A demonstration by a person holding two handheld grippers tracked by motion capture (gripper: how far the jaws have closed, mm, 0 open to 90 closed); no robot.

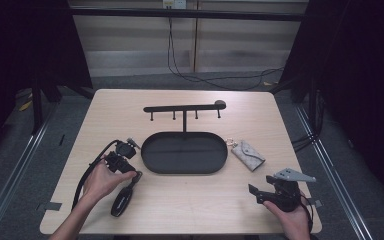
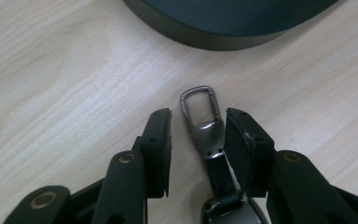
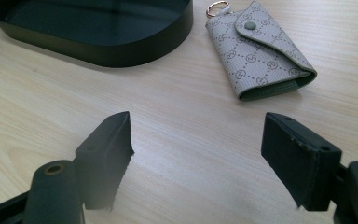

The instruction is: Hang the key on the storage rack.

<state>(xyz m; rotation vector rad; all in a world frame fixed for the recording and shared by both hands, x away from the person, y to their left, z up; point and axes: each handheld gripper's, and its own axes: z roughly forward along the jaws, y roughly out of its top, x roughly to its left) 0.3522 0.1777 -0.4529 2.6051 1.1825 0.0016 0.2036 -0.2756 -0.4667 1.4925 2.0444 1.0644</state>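
Observation:
A black key fob [image 1: 122, 200] lies on the wooden table at the front left, its strap ending in a metal snap clip [image 2: 201, 119]. My left gripper [image 1: 132, 174] is open, with the clip between its jaws [image 2: 198, 119]; the right jaw is close against it and the left jaw stands apart. A grey patterned key pouch [image 1: 248, 155] with a gold ring lies to the right of the black oval tray [image 1: 185, 170]. At the front right my right gripper [image 1: 256, 195] stands wide open [image 3: 196, 135] over bare table, short of the pouch [image 3: 261, 51].
A black bar with several small hooks [image 1: 185, 107] rises on a post from the tray's far rim. The tray wall [image 3: 98, 46] lies ahead and left of my right gripper, and the tray edge [image 2: 223, 37] just beyond my left gripper. Cables trail from both grippers.

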